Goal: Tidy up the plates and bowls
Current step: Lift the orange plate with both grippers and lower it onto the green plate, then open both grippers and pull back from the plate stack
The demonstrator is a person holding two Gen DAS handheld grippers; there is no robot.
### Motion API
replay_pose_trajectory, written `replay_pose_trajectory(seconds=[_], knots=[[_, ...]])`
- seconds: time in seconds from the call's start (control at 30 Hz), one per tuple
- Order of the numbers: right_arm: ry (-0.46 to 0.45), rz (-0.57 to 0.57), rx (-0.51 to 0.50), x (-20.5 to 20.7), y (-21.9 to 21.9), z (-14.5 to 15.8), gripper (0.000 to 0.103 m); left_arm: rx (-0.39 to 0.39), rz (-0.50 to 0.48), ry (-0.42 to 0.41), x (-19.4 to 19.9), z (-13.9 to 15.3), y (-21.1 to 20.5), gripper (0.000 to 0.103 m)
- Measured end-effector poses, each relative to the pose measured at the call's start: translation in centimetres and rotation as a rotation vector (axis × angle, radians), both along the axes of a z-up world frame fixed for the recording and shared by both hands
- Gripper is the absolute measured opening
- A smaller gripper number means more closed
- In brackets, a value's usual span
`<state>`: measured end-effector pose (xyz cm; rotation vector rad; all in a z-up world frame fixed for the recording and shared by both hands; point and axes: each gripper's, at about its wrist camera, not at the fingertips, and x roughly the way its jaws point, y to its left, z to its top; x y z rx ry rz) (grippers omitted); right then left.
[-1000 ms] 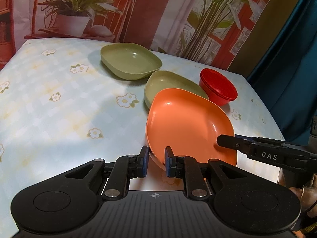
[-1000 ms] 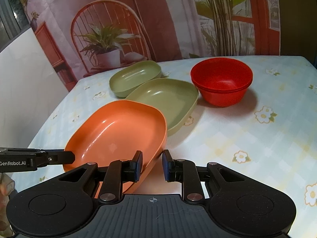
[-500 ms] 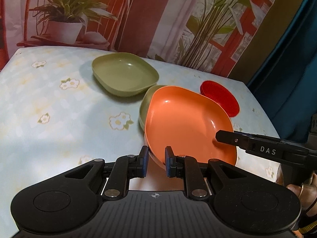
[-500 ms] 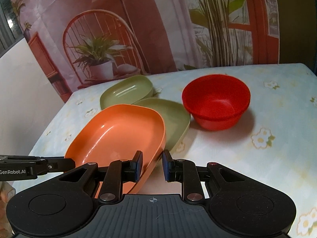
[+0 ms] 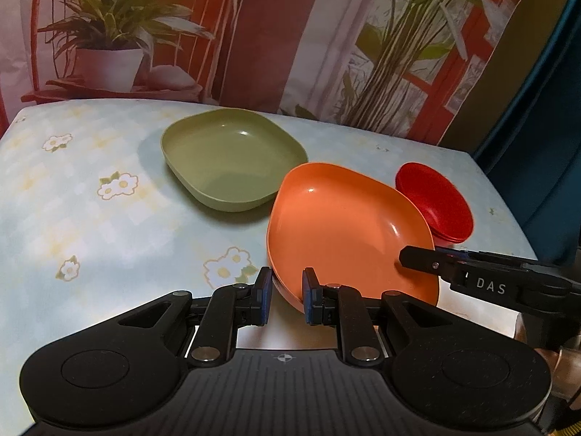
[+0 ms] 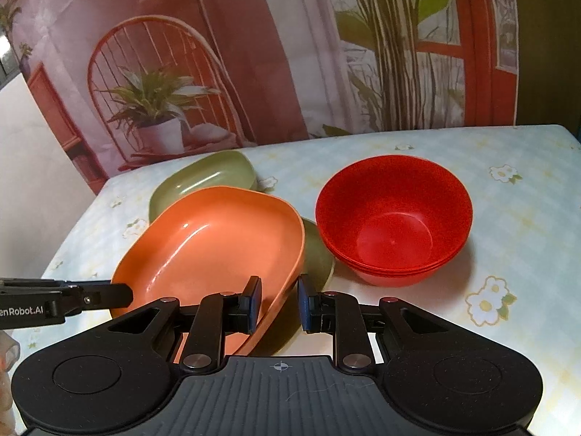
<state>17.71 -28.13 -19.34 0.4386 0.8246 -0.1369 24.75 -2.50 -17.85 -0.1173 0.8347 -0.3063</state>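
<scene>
An orange plate (image 5: 345,225) is held between both grippers, one on each side of its rim, above a green plate (image 6: 317,254) that is almost hidden under it. My left gripper (image 5: 285,296) is shut on the plate's near rim. My right gripper (image 6: 276,303) is shut on the opposite rim (image 6: 287,283). A second green plate (image 5: 232,160) lies further back on the table. A stack of red bowls (image 6: 394,218) stands to the right of the plates.
The table has a pale blue flowered cloth (image 5: 90,218). A printed backdrop with a plant and chair (image 6: 156,101) hangs behind the table. A dark blue curtain (image 5: 544,109) hangs at the right.
Both grippers carried the orange plate forward and up over the near green plate, which is now almost covered. The bowls and far green plate did not move.
</scene>
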Motion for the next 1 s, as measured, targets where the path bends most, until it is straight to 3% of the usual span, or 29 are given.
replay_pose_trajectory(seconds=[1.0], knots=[[0.008,0.001,-0.082,0.0,-0.5,-0.2,0.024,0.043,-0.005,-0.008,1.3,-1.7,-1.4,0.019]])
